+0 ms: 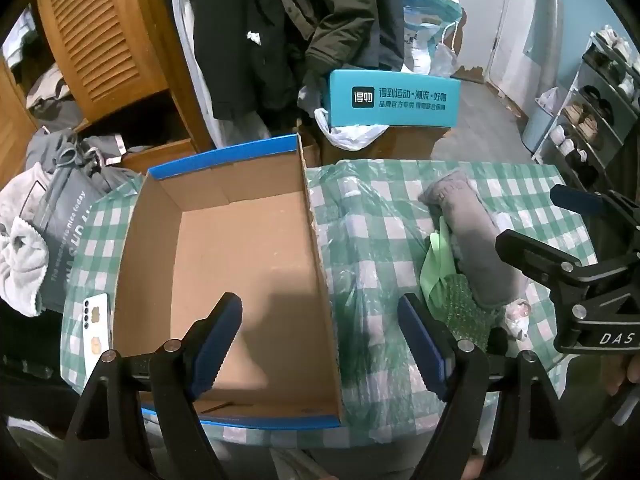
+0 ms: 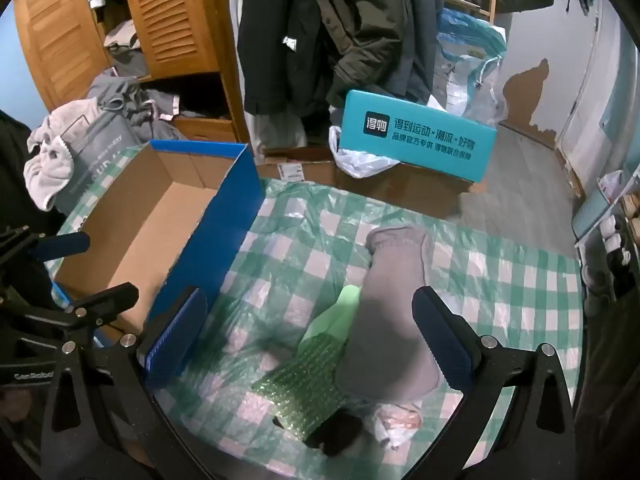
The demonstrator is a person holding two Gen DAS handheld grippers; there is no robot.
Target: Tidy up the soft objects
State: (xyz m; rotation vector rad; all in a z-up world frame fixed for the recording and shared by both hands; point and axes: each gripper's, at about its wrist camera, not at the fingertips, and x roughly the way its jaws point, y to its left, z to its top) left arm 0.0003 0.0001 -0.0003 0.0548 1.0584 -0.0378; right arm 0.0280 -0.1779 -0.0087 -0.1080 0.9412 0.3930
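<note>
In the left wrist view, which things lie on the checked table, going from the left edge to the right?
White phone → open cardboard box → crumpled clear plastic bag → light green cloth → grey sock.

an open cardboard box (image 1: 224, 264) sits at frame centre-left on the table (image 1: 360, 216); to its right lie a sock (image 1: 480, 240), a folded cloth (image 1: 438, 256) and bubble wrap (image 1: 464, 308), touching. a phone (image 1: 96, 332) lies left of the box.
</note>
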